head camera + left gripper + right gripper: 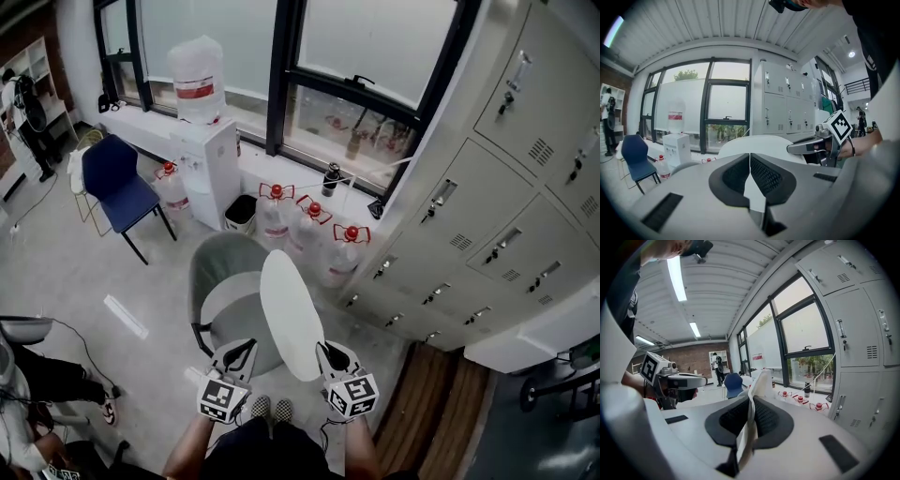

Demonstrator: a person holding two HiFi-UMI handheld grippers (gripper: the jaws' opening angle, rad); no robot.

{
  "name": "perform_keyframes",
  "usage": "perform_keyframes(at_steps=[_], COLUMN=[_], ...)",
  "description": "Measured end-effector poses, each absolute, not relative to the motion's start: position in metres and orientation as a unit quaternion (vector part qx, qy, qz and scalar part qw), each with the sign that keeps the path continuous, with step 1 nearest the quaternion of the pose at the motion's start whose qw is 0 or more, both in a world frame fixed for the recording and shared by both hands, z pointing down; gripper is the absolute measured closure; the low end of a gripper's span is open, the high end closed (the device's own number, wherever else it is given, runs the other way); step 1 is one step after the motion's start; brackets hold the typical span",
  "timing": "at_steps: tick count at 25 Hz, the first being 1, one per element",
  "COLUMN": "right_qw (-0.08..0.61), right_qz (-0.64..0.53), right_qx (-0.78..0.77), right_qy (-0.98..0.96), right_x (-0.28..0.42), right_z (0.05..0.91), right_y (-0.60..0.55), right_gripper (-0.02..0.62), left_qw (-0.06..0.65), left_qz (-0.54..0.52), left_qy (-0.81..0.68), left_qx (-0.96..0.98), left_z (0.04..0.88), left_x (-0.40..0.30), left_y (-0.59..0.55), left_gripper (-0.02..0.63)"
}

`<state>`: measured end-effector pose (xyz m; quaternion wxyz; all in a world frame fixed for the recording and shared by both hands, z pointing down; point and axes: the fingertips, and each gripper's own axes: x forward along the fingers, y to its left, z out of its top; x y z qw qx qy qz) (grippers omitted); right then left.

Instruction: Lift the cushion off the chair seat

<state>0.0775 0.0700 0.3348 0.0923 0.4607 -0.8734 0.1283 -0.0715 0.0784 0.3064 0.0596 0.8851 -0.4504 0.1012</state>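
Where the cushion is: the white round cushion [291,314] is held up in the air over the right edge of the grey chair [217,267], tilted with its far rim higher than its near rim. It is apart from the seat [230,305], whose bare grey surface shows to its left.
Grip points: the two grippers hold the cushion's near rim, one at each side.
Left gripper [246,349]: its jaws are pressed together on a thin white fold of the cushion [759,143], as its own view shows. The marker cube faces up.
Right gripper [328,354]: its jaws pinch the cushion's edge [758,380], and the fabric rises upright between them.
Cross-check: each gripper shows in the other's view, level with the cushion: the right gripper [793,148] and the left gripper [701,379].
Operator: the shoes [270,407] stand on the floor [94,272] at the chair's near edge.
Beyond the chair: three water bottles [314,225] with red caps stand on the floor below the window [375,56], with a dark bin [241,213] just beside them.
Far left: a water dispenser [208,159] carries a large bottle [197,80], and a blue chair [117,178] stands near it.
Right side: a wall of grey lockers [506,187].
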Motion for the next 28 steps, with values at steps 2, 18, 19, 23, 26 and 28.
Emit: perform_keyframes(at_steps=[2, 18, 19, 23, 26, 28], right_qw=[0.087, 0.066, 0.066, 0.068, 0.069, 0.067], right_qz=[0.123, 0.085, 0.084, 0.079, 0.077, 0.075], right_qx=[0.463, 0.468, 0.468, 0.471, 0.472, 0.473], right_qy=[-0.874, -0.877, -0.877, -0.876, -0.875, -0.875], right_x=[0.077, 0.078, 0.078, 0.079, 0.079, 0.078], right_z=[0.327, 0.286, 0.286, 0.286, 0.285, 0.284], right_y=[0.072, 0.097, 0.099, 0.102, 0.1, 0.099], right_gripper=[0.552, 0.552, 0.552, 0.552, 0.552, 0.552], left_qw=[0.056, 0.029, 0.028, 0.024, 0.024, 0.026], left_qz=[0.097, 0.077, 0.077, 0.068, 0.072, 0.075], left_qy=[-0.45, -0.455, -0.456, -0.455, -0.453, -0.452], left_qx=[0.886, 0.887, 0.886, 0.887, 0.888, 0.889], left_z=[0.3, 0.264, 0.263, 0.262, 0.262, 0.262], left_x=[-0.071, -0.081, -0.082, -0.081, -0.079, -0.078], left_y=[0.08, 0.099, 0.101, 0.103, 0.103, 0.104], left_gripper=[0.586, 0.586, 0.586, 0.586, 0.586, 0.586])
